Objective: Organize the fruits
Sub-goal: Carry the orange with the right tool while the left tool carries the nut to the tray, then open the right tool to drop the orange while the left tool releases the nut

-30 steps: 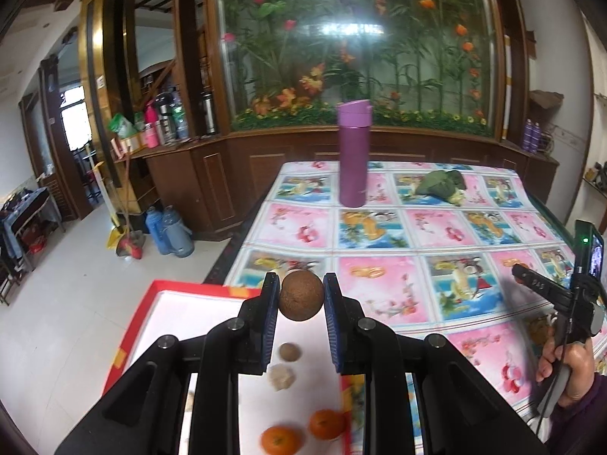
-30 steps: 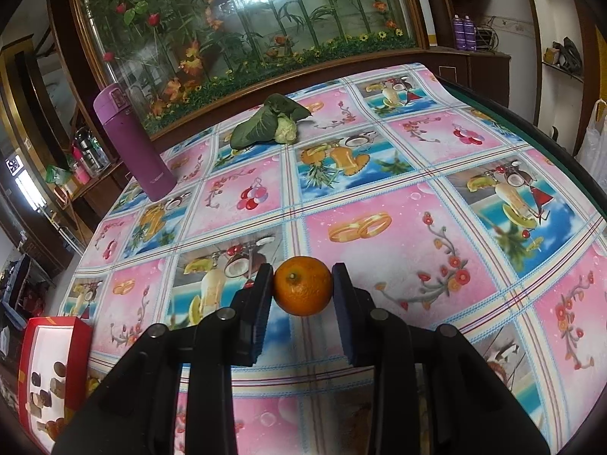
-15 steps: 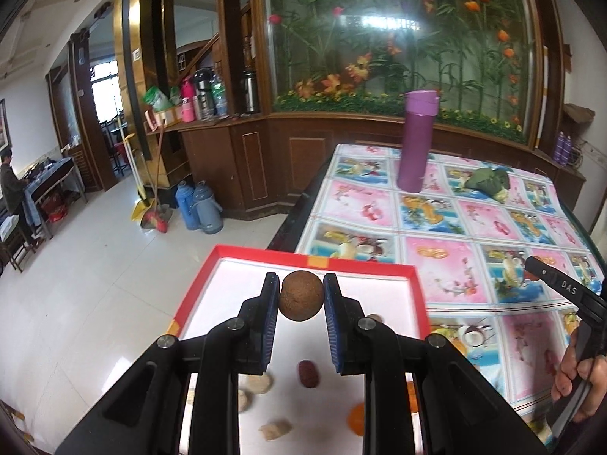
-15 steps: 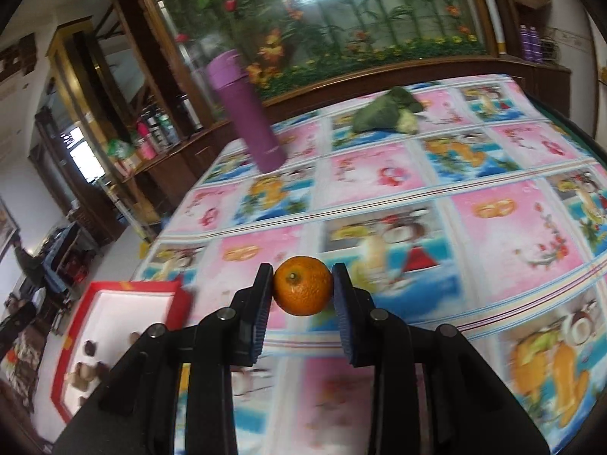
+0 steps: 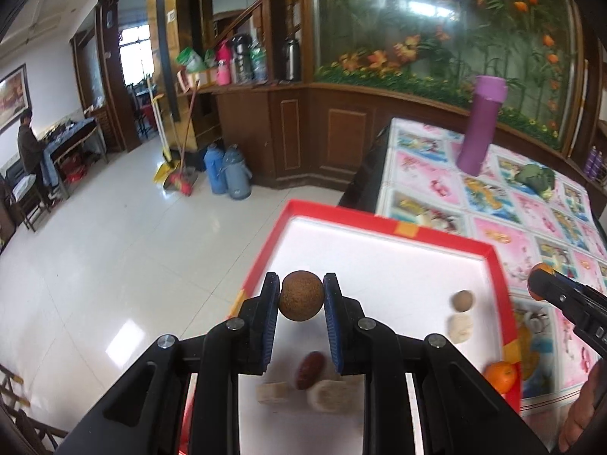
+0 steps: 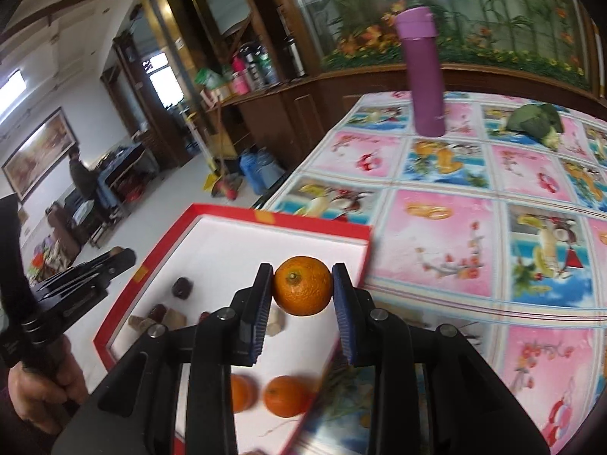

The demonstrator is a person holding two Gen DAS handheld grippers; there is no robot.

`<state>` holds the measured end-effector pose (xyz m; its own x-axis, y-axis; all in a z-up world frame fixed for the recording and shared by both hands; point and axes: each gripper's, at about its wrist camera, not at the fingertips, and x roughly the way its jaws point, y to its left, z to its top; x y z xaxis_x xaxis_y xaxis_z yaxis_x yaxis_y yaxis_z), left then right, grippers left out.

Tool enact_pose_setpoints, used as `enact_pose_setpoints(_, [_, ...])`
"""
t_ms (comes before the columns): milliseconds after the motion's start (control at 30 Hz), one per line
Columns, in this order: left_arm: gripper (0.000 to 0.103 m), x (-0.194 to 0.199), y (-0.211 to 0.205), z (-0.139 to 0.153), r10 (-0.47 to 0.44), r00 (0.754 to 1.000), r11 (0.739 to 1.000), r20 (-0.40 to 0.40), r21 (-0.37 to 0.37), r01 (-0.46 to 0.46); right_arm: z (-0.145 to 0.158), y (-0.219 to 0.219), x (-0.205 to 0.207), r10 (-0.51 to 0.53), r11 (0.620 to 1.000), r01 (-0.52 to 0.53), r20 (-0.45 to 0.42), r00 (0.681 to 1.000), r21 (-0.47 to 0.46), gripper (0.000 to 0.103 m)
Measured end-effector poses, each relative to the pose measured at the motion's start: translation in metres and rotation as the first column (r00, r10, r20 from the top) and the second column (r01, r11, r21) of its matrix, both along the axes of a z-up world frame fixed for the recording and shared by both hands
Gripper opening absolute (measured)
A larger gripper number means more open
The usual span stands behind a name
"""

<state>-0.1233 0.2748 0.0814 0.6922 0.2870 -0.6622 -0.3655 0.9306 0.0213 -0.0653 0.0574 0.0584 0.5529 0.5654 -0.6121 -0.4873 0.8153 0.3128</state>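
A rough round brown fruit (image 5: pixel 302 300) is gripped by the left gripper (image 5: pixel 302 303) above the red-rimmed white tray (image 5: pixel 383 223). A bumpy round orange (image 6: pixel 302 285) is squeezed in the right gripper (image 6: pixel 303 288) over that tray, where two more oranges (image 6: pixel 282 396) are seen.

No text, label, brand or number can be read in either view; the patterned cloth on the worktop (image 6: pixel 455 227) beyond the tongs shows only pictures, and the purple flask (image 6: pixel 423 76) bears only an unreadable mark

Both views were taken close above the red tray (image 5: pixel 398 227) (image 6: pixel 288 227), looking forward and down along the fingers. The tray, tablecloth (image 5: pixel 531 204) (image 6: pixel 455 220) and purple flask (image 5: pixel 480 125) (image 6: pixel 423 72) were shared.
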Motion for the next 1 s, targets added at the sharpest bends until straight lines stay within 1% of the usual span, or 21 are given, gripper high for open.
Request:
enact_pose_setpoints(133, [0.022,0.005,0.011,-0.010,0.008,1.000,1.000,-0.027,-0.009,-0.008,-0.004,0.030,0.001,0.077,0.997,-0.078,-0.035,0.996,-0.012,0.034])
enact_pose_setpoints(167, [0.022,0.008,0.013,-0.012,0.009,0.999,1.000,-0.037,-0.006,-0.009,-0.004,0.037,0.001,0.089,0.996,-0.090,-0.033,0.995,-0.026,0.034])
enact_pose_setpoints(233, [0.022,0.013,0.016,-0.016,0.010,0.999,1.000,-0.052,-0.002,-0.011,-0.007,0.057,0.005,0.115,0.989,-0.118,-0.037,0.993,-0.084,0.034])
enact_pose_setpoints(300, [0.022,0.015,0.020,-0.020,0.016,0.998,1.000,-0.065,-0.003,-0.017,-0.010,0.068,0.011,0.123,0.986,-0.127,-0.049,0.991,-0.104,0.034])
enact_pose_setpoints(433, [0.022,0.018,0.025,-0.028,0.024,0.995,1.000,-0.098,0.020,-0.022,-0.019,0.087,0.022,0.137,0.981,-0.149,-0.096,0.986,-0.127,0.034])
enact_pose_setpoints(533, [0.023,0.018,0.024,-0.029,0.017,0.995,0.999,-0.101,0.043,-0.013,-0.027,0.100,0.026,0.155,0.973,-0.172,-0.117,0.981,-0.154,0.034])
enact_pose_setpoints(567, [0.023,0.018,0.022,-0.028,0.016,0.995,0.999,-0.103,0.046,-0.012,-0.029,0.103,0.026,0.160,0.971,-0.178,-0.121,0.980,-0.161,0.034])
enact_pose_setpoints(667, [0.023,0.020,0.022,-0.028,-0.004,0.994,1.000,-0.110,0.014,0.006,-0.033,0.109,0.029,0.170,0.966,-0.191,-0.126,0.977,-0.172,0.034])
enact_pose_setpoints(800, [0.023,0.023,0.011,-0.027,-0.041,0.993,0.999,-0.109,0.028,0.045,-0.038,0.108,0.032,0.156,0.965,-0.177,-0.120,0.980,-0.193,0.034])
enact_pose_setpoints(1000, [0.023,0.028,0.005,-0.030,-0.055,0.991,0.998,-0.120,0.031,0.059,-0.045,0.105,0.038,0.120,0.964,-0.152,-0.152,0.981,-0.219,0.034])
